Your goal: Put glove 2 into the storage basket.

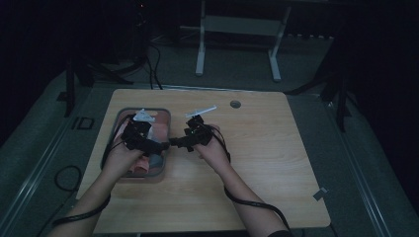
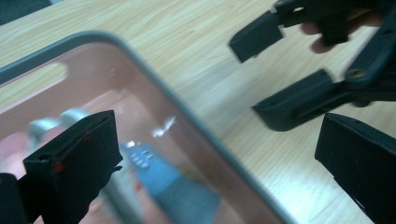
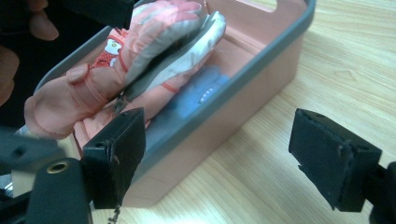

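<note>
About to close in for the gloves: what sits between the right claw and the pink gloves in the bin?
In the right gripper view, the bin's grey-rimmed near wall stands between the open right claw and the pink gloves, which lie inside it.

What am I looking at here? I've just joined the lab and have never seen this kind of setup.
A person sits at a light wooden table and holds a black hand-held gripper in each hand: the left gripper and the right gripper. One picture comes from a camera above, looking down on the table. The other two come from small cameras riding on the grippers, looking out between each one's two black jaws. On the table stands a pink plastic bin with a grey rim. Inside it lie pink padded gloves and something blue that I can't identify. Both grippers have their jaws spread open beside the bin, holding nothing.
</note>
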